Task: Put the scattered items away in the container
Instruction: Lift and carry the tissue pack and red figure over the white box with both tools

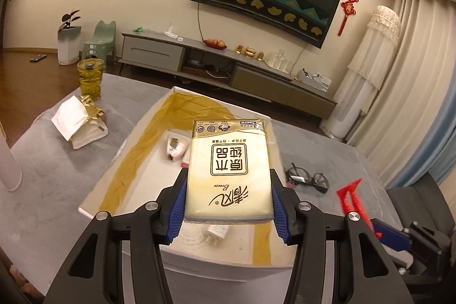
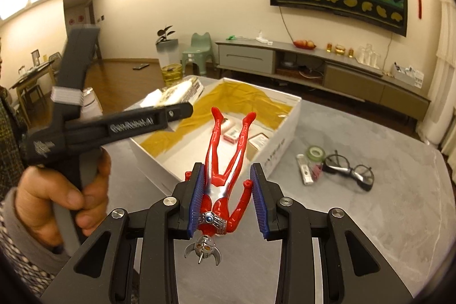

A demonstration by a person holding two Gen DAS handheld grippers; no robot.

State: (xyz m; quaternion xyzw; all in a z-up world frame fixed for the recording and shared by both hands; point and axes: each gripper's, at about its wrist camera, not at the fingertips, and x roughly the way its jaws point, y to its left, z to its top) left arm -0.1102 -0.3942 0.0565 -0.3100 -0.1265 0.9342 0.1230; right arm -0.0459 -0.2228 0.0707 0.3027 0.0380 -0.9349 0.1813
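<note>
My left gripper [image 1: 228, 190] is shut on a cream tissue pack [image 1: 229, 161], its blue pads pressing both long sides. It holds the pack above the open white box [image 1: 148, 178], which is lined with yellow tape. In the right wrist view the same pack [image 2: 179, 91] hangs over the box's near left corner. My right gripper [image 2: 228, 184] is shut on a red and silver toy figure [image 2: 219, 195], head toward the camera and legs pointing at the box [image 2: 282, 144]. The figure is off the grey table, just in front of the box.
Small pink and white items [image 2: 232, 134] and a white plug [image 1: 215, 235] lie in the box. Right of the box lie glasses [image 2: 350, 168], a green tape roll [image 2: 315, 153] and a white stick [image 2: 303, 173]. At the left are a torn tissue pack [image 1: 77, 124] and a yellow jar [image 1: 89, 79].
</note>
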